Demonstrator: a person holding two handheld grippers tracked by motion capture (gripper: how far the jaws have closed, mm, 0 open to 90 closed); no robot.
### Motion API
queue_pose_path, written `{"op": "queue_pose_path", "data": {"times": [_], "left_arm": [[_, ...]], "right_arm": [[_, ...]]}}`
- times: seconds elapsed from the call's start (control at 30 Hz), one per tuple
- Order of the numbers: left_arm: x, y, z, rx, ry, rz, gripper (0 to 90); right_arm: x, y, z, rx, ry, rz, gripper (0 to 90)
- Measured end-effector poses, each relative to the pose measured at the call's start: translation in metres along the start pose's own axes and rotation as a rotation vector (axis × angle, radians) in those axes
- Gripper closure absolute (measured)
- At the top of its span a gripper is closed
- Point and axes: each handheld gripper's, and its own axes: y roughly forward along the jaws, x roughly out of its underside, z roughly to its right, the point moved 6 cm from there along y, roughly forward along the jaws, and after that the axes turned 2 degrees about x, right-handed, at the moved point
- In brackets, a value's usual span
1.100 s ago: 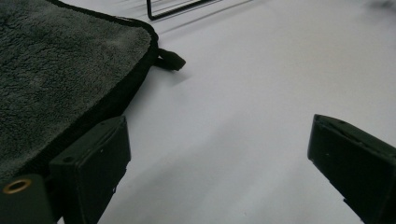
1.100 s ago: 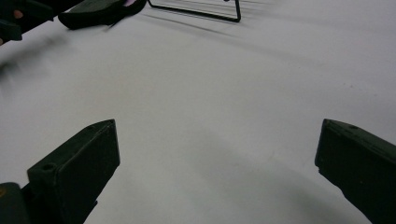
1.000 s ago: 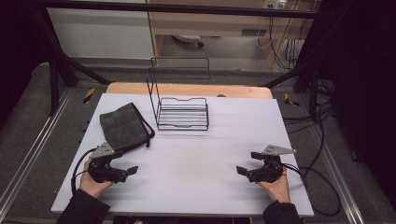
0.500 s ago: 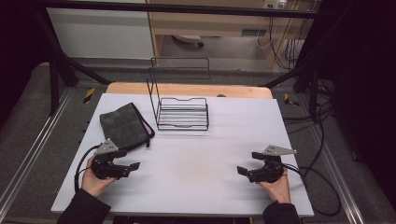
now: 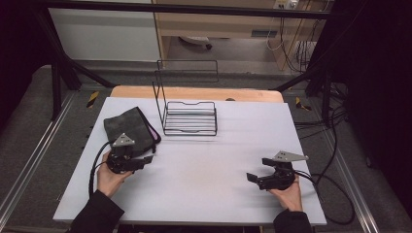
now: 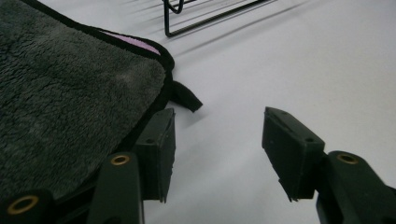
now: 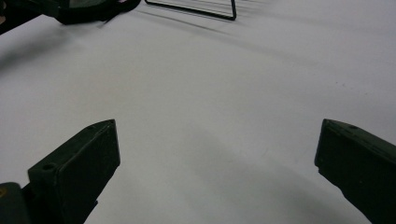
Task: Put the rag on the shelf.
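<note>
So the left gripper is sitting right at the near corner of the grey cloth, and I reckon that's on purpose: a folded cloth is easiest to pick up by an edge, and that corner with the little black loop is the bit that sticks out onto the bare table. In the left gripper view one finger is right against the cloth's black hem, maybe just touching it, can't say for sure, while the other finger is out over plain table with nothing in front of it. The loop lies just ahead of the gap between them. The jaws are partway apart with only table between them, so no grip on anything yet. The right gripper is parked well away from the cloth with its fingers spread wide, looks like it's just waiting its turn. The wire rack stands beyond the cloth, well past both sets of fingers, my guess is that's where the cloth ends up. Compared with a second ago: the left hand has slid up the table toward the cloth, which was well ahead of its fingers then, and its jaws have just been closing from wide open, still on nothing. Right hand, cloth and rack haven't budged
</note>
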Motion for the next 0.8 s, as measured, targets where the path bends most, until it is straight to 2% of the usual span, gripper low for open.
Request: {"op": "queue_pose_path", "data": {"times": [0.13, 0.23, 0.4, 0.53, 0.8], "left_arm": [[-0.004, 0.013, -0.002, -0.020, -0.006, -0.014, 51.6], [-0.007, 0.022, -0.004, -0.034, -0.028, -0.018, 54.6], [-0.008, 0.035, -0.008, -0.077, -0.015, -0.047, 59.0], [-0.008, 0.040, -0.012, -0.109, -0.020, -0.050, 65.0], [-0.009, 0.043, -0.013, -0.126, -0.024, -0.049, 84.3]], "right_arm": [[0.000, 0.000, 0.000, 0.001, 0.002, -0.002, 0.8], [0.000, 0.001, 0.000, -0.002, -0.002, -0.003, 0.8], [0.001, 0.001, 0.000, -0.001, -0.003, -0.005, 0.7], [0.000, 0.001, 0.000, -0.001, 0.000, -0.002, 0.8], [0.000, 0.001, 0.000, -0.001, -0.001, 0.000, 0.8]]}}
